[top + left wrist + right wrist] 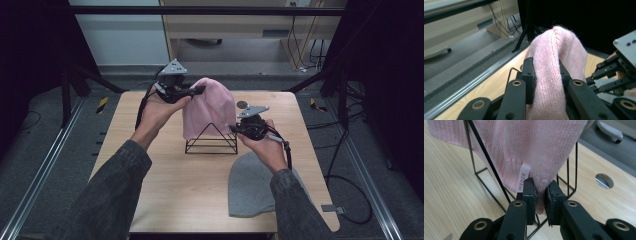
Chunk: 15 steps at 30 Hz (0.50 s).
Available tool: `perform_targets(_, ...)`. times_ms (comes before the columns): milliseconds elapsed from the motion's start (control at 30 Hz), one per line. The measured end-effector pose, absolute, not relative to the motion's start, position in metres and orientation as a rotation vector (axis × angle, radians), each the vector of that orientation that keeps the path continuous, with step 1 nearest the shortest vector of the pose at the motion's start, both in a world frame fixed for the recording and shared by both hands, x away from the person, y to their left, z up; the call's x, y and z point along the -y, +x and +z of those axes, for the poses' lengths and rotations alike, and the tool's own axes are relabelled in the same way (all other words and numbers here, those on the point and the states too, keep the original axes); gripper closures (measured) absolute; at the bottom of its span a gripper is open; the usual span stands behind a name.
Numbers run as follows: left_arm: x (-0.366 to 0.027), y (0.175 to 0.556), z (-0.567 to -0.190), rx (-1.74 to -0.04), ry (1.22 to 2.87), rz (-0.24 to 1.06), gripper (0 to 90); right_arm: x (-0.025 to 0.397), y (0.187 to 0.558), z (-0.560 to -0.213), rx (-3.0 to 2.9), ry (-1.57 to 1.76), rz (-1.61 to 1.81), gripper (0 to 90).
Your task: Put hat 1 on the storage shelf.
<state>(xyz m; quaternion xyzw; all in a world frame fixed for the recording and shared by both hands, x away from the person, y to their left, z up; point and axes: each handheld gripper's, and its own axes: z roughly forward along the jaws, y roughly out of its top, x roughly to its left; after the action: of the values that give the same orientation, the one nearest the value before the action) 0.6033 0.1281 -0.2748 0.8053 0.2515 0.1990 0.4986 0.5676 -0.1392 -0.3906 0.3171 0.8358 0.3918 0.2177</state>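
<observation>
Pink knit is the whole job here: a pink hat (pixel 207 107) draped over a black wire stand (pixel 211 140) near the middle of the bench, slightly toward its far edge. The left gripper (pixel 192 91) is clenched on the hat's crown up top, the fabric bunched thickly between its jaws in the left gripper view (pixel 547 82). The right gripper (pixel 234 129) is pinching the hat's lower hem, just beside a small white label (pixel 523 178); its jaws sit nearly together with a thin fold of knit between them. A grey hat (pixel 251 185) lies flat at the near right corner of the bench, apart from the stand.

The step in hand looks like settling the pink hat on the stand, or possibly lifting it off; the pictures do not make plain which. Either way, both ends should move together so the knit does not stretch. The stand is light wire and its uprights run close to the right jaws, so the hem ought to be drawn outward and clear of the wire before any up or down motion, or the stand may tip or drag along.
</observation>
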Motion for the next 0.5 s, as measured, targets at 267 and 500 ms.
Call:
perform_targets(267, -0.125, 0.598, -0.287, -0.604, 1.973, 0.464, 75.7, 0.142, 0.566, -0.402, -2.339, 0.894, 1.062, 79.6)
perform_targets(500, -0.122, 0.592, -0.292, -0.591, 1.98, 0.456, 76.1, 0.142, 0.567, -0.406, -2.353, 0.907, 1.055, 78.5)
